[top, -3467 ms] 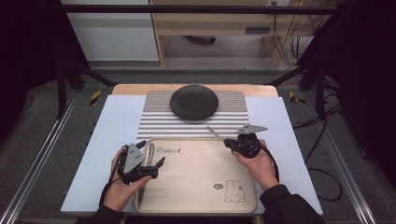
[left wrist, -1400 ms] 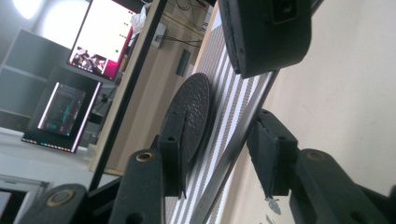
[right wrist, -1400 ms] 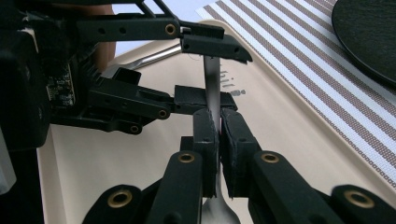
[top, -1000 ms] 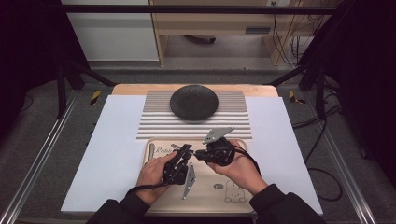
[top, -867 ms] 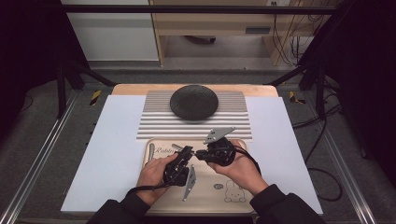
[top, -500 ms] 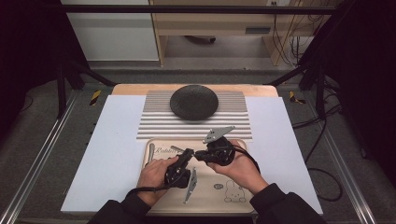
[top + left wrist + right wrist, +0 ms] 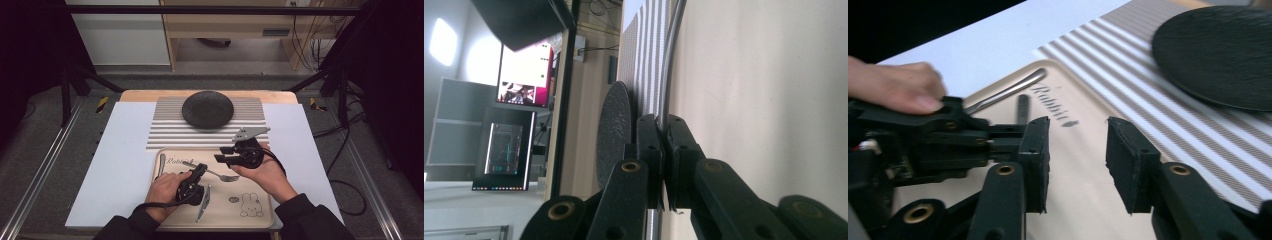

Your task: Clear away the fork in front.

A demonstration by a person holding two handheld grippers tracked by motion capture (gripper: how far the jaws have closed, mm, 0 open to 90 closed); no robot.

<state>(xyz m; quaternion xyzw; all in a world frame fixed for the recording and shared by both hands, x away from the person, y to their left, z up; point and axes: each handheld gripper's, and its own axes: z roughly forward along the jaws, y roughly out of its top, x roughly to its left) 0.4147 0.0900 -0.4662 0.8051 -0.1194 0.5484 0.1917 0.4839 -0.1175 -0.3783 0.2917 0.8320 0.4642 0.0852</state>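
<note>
A silver fork (image 7: 220, 175) lies just over the beige tray (image 7: 260, 220), tines to the right. My left gripper (image 7: 200, 171) is shut on its handle; in the left gripper view the jaws (image 7: 663, 120) pinch the fork (image 7: 672, 50), which runs crosswise through them. My right gripper (image 7: 223, 154) hovers above and to the right of the fork. Its jaws have just been opening and now stand apart over the tray with nothing between them (image 7: 1078, 122). The right gripper view also shows the left gripper (image 7: 998, 132) and the hand holding it.
A black round plate (image 7: 207, 109) sits on a striped mat (image 7: 165, 130) behind the tray, also seen as plate (image 7: 1218, 55). Another silver utensil (image 7: 161, 165) lies along the tray's left side. A white sheet (image 7: 115, 170) covers the table.
The right gripper has opened and drawn away to the right from the left gripper. The fork stays in the left gripper, which has barely moved.
</note>
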